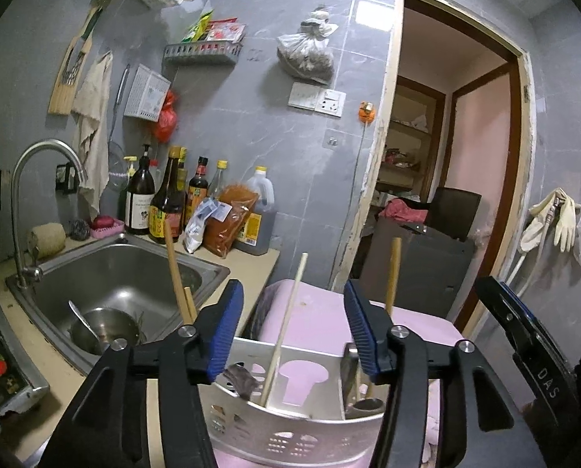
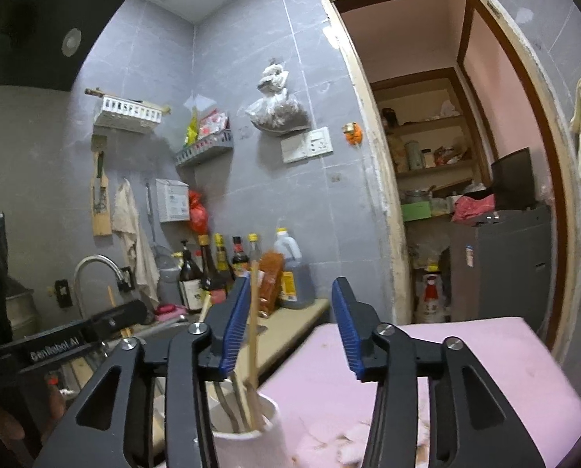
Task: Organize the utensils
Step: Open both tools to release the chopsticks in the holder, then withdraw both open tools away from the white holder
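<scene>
In the left wrist view, my left gripper (image 1: 294, 327) stands open above a perforated metal utensil holder (image 1: 290, 429). The holder has a pale wooden chopstick (image 1: 284, 327) leaning up between the jaws without touching either pad, more wooden sticks (image 1: 391, 277), and a dark ladle head (image 1: 364, 403). In the right wrist view, my right gripper (image 2: 290, 327) is open over a white cup (image 2: 247, 444) with chopsticks (image 2: 254, 343) and metal utensil handles; the chopsticks rise just beside the left pad. Both containers rest on a pink surface (image 2: 427, 370).
A steel sink (image 1: 126, 269) with a metal bowl (image 1: 103, 331) and a tap (image 1: 36, 163) lies to the left. Sauce bottles (image 1: 165, 195) and an oil jug (image 1: 259, 210) line the wall. A doorway (image 1: 446, 156) with a dark cabinet (image 1: 419, 265) opens on the right.
</scene>
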`<action>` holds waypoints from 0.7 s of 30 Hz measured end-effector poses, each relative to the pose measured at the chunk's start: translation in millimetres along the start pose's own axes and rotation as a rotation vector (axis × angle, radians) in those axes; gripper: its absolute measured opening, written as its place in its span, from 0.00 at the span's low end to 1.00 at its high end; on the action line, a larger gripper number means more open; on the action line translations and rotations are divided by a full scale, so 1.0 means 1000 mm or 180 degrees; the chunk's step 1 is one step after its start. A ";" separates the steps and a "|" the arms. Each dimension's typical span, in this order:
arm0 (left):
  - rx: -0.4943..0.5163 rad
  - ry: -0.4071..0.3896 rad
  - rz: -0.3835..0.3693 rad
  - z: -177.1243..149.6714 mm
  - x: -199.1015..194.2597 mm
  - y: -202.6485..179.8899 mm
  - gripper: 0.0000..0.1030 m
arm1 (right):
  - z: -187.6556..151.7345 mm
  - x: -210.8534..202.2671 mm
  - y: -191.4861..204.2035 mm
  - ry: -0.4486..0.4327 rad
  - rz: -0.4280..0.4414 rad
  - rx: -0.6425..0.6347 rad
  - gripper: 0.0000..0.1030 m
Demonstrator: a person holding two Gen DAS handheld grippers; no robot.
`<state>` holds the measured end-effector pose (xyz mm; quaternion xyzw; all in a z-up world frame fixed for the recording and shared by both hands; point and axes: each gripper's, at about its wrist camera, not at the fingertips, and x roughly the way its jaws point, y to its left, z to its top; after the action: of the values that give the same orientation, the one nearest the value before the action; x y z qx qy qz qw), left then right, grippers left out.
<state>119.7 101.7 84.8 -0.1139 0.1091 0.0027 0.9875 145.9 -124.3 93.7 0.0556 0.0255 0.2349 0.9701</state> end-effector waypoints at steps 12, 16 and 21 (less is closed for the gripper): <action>0.0166 0.0115 -0.0306 -0.017 -0.027 -0.034 0.68 | 0.006 -0.067 -0.027 0.0220 -0.0383 -0.0065 0.59; 0.0188 0.0171 -0.0377 -0.027 -0.035 -0.041 0.74 | 0.003 -0.091 -0.034 0.0292 -0.0522 -0.0083 0.72; 0.0150 0.0271 -0.0456 -0.043 -0.044 -0.042 0.93 | -0.001 -0.114 -0.037 0.0362 -0.0656 -0.0114 0.84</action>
<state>68.7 52.2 63.1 -0.0982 0.1426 -0.0753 0.9820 60.7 -209.0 90.5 0.0220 0.0820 0.1371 0.9869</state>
